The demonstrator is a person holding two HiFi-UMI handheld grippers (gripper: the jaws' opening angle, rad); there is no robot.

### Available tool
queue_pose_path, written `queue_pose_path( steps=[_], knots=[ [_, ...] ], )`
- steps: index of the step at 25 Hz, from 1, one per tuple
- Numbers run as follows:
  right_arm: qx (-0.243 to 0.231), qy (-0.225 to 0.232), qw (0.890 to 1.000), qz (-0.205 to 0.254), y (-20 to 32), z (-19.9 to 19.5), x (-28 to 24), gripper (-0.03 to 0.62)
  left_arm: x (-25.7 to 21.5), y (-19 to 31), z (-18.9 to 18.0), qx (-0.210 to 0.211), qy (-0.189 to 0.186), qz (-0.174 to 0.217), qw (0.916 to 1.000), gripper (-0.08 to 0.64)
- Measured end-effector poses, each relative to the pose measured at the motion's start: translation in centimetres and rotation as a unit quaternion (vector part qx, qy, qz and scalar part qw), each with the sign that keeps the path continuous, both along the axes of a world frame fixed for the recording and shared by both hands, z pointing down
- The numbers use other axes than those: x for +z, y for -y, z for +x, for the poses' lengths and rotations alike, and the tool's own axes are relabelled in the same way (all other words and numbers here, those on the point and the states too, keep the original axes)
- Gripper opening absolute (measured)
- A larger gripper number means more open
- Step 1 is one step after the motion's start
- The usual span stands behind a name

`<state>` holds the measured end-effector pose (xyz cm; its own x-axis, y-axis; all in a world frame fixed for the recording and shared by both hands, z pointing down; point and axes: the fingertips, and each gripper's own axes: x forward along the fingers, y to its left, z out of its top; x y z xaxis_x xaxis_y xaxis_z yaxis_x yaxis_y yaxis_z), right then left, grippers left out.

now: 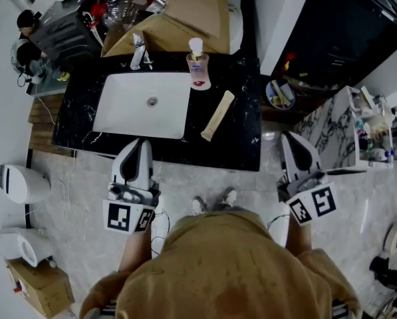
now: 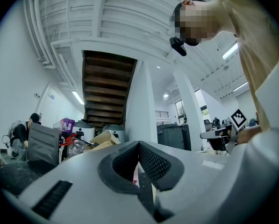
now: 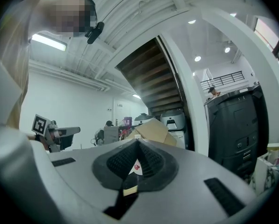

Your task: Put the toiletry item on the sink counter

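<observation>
A person's tan top [image 1: 218,271] fills the bottom of the head view, seen from straight above, with two pale shoes [image 1: 213,201] just beyond it on a marbled floor [image 1: 205,178].

An arm reaches forward on either side, each holding a white tool. The left tool [image 1: 142,142] points at the front edge of a black, white-veined surface [image 1: 241,141], and its tip overlaps that edge. Its own view shows the two dark ribbed pads pressed together at the tip with nothing gripped. The right tool [image 1: 290,137] points forward past the right end of the surface and is over the floor. Its own view also shows the pads meeting at the tip, with nothing gripped. Each tool carries a cube with black square markers near the hand, left [image 1: 127,216] and right [image 1: 312,205].

A white rectangular sink [image 1: 125,108] is set into the left half of the surface, and a chrome tap [image 1: 139,52] stands behind it. A cream-coloured tube [image 1: 217,115] lies flat on the surface just right of the sink, angled from front left to back right, well apart from both tools. Behind it, at the sink's back right corner, stands a clear pump bottle [image 1: 198,66] with a pink label. Cardboard boxes [image 1: 185,12] are piled behind the surface.
</observation>
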<state>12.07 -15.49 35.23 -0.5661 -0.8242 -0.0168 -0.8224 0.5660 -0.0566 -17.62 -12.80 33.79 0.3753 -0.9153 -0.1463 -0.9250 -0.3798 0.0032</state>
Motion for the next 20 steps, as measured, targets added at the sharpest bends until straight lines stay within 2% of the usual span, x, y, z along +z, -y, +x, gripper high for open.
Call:
queue_pose_path(
  steps=[8, 20],
  knots=[
    [0.009, -0.006, 1.000, -0.001, -0.7, -0.4, 0.1, 0.003, 0.2, 0.3, 0.4, 0.021, -0.002, 0.001, 0.9998, 0.005],
    [0.015, -0.007, 1.000, 0.002, -1.2, -2.3, -0.2, 0.003, 0.3, 0.1, -0.9, 0.034, -0.002, 0.000, 0.9994, 0.005]
  ],
)
